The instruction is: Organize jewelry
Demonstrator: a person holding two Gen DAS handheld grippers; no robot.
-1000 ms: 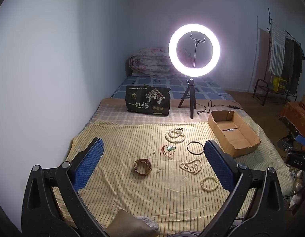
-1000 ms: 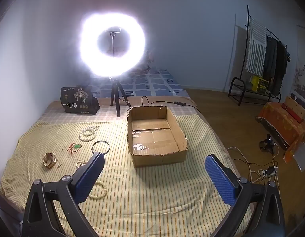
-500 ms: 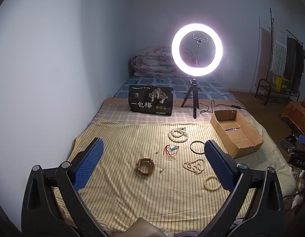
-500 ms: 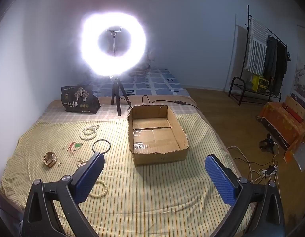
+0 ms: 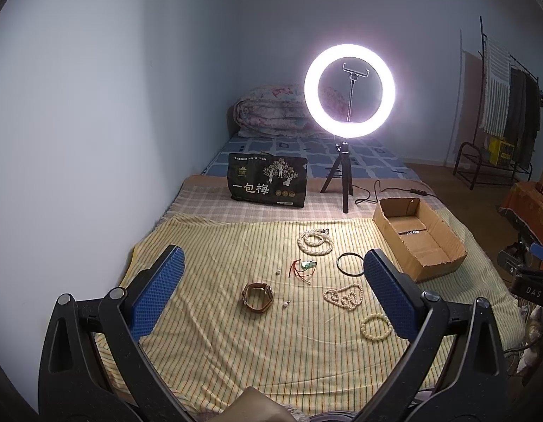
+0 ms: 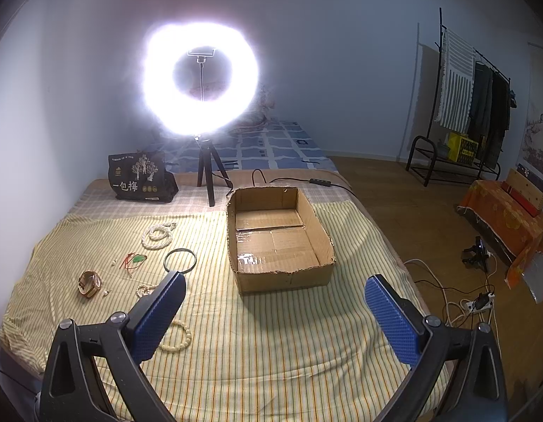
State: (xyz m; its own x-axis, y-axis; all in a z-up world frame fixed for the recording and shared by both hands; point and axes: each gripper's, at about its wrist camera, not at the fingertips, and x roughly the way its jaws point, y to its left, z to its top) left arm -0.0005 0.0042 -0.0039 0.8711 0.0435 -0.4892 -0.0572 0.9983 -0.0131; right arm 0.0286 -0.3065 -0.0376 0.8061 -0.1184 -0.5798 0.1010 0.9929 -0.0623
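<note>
Left wrist view. The left tongs (image 5: pixel 271 281) are held wide apart, nothing between the blue pads, above the striped sheet (image 5: pixel 215 344) on the bed. The jewelry is seen scattered on the sheet: a brown watch (image 5: pixel 258 296), a coiled pearl necklace (image 5: pixel 315 242), a green pendant on red cord (image 5: pixel 305 266), a black bangle (image 5: pixel 350 264), a tangled pearl strand (image 5: pixel 343 296) and a pale bead bracelet (image 5: pixel 376 326). The last two lie close to the right-hand pad. A black bag (image 5: pixel 267 181) lettered "一包梅" is stood behind, beside a lit ring light (image 5: pixel 349 91). A cardboard box (image 5: pixel 421 242) is set open near the bed's right edge. Against the frame a second ago, the view has drawn back slightly; the items have not been moved.

Right wrist view. The right tongs (image 6: pixel 274 300) are likewise spread wide and empty. The cardboard box (image 6: pixel 283 279) is seen straight ahead, open-topped, only taped flaps visible inside. The bead bracelet (image 6: pixel 177 336) is partly hidden by the left-hand pad. Open sheet (image 6: pixel 271 351) is left between tongs and box. Little change is noted from the earlier frame. Cables (image 6: pixel 450 302) trail on the floor past the bed's right edge.
</note>
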